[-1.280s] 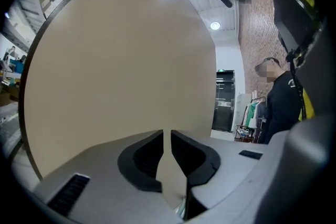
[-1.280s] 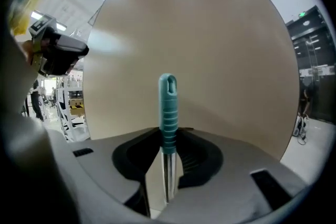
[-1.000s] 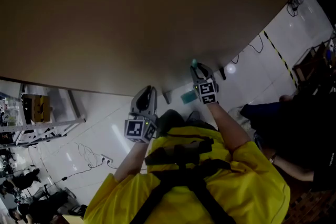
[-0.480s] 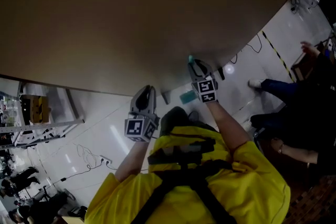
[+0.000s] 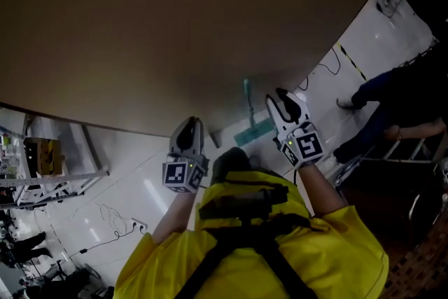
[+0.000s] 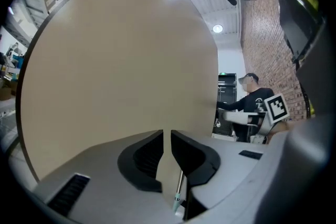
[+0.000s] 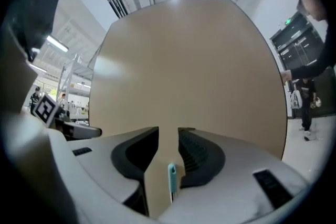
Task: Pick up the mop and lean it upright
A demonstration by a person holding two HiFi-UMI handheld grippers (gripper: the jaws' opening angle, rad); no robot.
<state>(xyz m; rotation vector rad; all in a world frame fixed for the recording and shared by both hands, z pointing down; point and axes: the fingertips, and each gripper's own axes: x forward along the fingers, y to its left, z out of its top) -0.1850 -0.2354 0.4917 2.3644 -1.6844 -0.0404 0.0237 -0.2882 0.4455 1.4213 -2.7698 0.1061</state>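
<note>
1. Right gripper (image 7: 168, 135): fingers (image 7: 195, 157) stand apart with a moderate gap and press on nothing. The teal grip end of the mop (image 7: 171, 178) shows low in that gap, beyond the pads and untouched.
2. Left gripper (image 6: 166, 136): fingers (image 6: 143, 159) are nearly together, with only a narrow slit between them and nothing in it. The mop shaft shows low centre through the slit, farther off.
3. Head view: the right gripper sits just right of the mop handle at frame centre, apart from it. The left gripper is lower left and farther away, so the right is the nearer one.
4. Mop position: the long axis runs near vertical in the frame. The teal grip end is up against the tan panel (image 5: 175, 24), and the mop head (image 5: 253, 131) is down on the white floor (image 5: 133, 175).
5. Judgement: the mop appears to be leaning unaided. The handle lies just left of and ahead of the right fingers, so a straight pull-back suits best; a sideways nudge could slide the handle along the panel.
</note>
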